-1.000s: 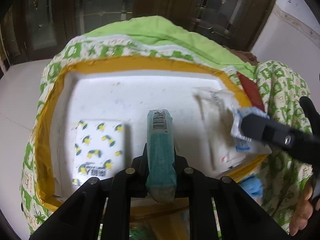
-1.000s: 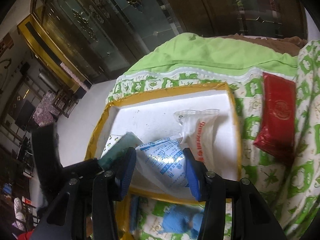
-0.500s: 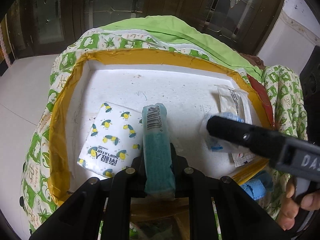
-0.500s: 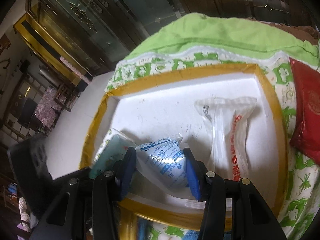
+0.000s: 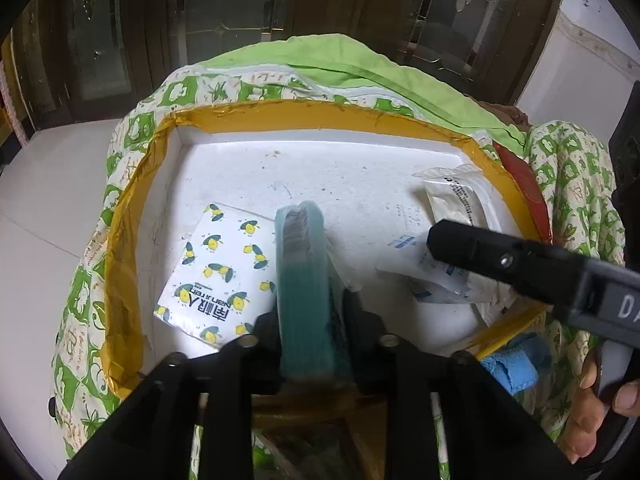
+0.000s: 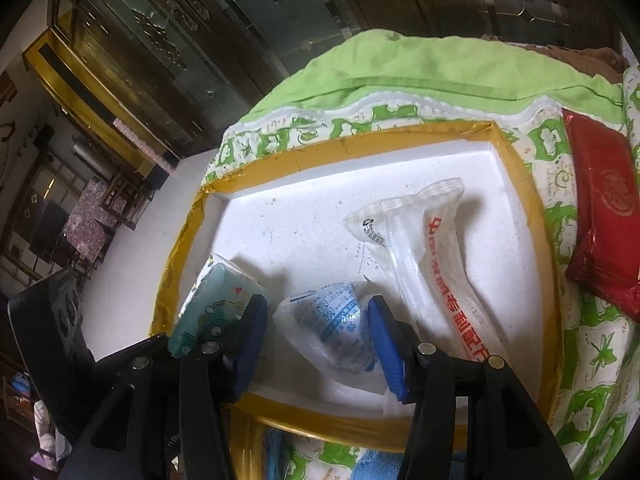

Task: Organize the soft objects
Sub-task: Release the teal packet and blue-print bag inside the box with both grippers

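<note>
A white foam tray (image 5: 320, 152) with a yellow taped rim lies on a green-patterned quilt. My left gripper (image 5: 312, 320) is at the tray's near edge and its jaws are opening. A teal tissue pack (image 5: 302, 272) stands on edge between them, its far end down on the tray floor. My right gripper (image 6: 316, 332) has blue pads and its jaws are opening too. Between them a blue-and-white printed packet (image 6: 332, 328) lies on the tray, with a gap at the left pad. The teal pack (image 6: 212, 308) shows just to its left.
In the tray lie a lemon-print tissue pack (image 5: 216, 276) at the left and a long clear packet with red print (image 6: 436, 256) at the right. A red pack (image 6: 604, 208) rests on the quilt beyond the right rim. Blue cloth (image 5: 516, 364) and a person's hand (image 5: 592, 412) are near the front right.
The left jaws have parted from the teal pack they were gripping. The right gripper came down into the tray with the printed packet and its pads have spread slightly.
</note>
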`<state>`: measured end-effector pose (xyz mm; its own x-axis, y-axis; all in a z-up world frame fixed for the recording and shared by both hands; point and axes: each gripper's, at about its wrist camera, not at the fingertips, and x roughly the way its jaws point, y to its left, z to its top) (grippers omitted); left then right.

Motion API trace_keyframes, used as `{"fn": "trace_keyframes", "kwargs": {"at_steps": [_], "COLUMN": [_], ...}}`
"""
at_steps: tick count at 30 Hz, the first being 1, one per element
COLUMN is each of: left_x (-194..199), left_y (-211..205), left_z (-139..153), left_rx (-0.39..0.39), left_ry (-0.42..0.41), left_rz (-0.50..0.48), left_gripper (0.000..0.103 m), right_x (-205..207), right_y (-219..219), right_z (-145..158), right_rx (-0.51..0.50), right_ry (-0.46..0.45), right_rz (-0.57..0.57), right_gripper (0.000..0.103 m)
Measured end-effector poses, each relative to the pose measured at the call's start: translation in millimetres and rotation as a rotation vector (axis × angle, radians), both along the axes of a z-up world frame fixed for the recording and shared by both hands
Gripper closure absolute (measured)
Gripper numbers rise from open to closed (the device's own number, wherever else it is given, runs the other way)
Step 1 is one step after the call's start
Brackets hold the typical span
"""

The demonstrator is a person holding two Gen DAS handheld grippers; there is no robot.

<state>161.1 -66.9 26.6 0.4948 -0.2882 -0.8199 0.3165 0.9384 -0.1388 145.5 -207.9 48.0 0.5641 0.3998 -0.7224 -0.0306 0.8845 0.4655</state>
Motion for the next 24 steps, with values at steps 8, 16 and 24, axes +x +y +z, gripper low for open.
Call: {"fn": "trace_keyframes", "kwargs": {"at_steps": [8, 16, 24], "left_x": [-21.2, -45.8, -77.5], "left_y": [-2.4, 0.2, 14.2], "left_z": [15.9, 28.2, 48.7], "left_rx": [-0.001, 0.012, -0.027], "left_ry": [-0.056, -0.089, -0.137], "left_rz": [-0.01, -0.019, -0.001], "left_gripper": [0.029, 0.018, 0.006], "right_x": [-24.5, -54.5, -78.6], "right_y": [-10.0, -29.1, -36.3], "right_z": [22.5, 33.7, 36.8], "right_rx": [0.002, 0.008, 0.0], "right_ry": [-0.089, -0.131, -0.135], "right_rz": [-0.04, -0.1, -0.118], "right_gripper": [0.026, 0.008, 0.001]}}
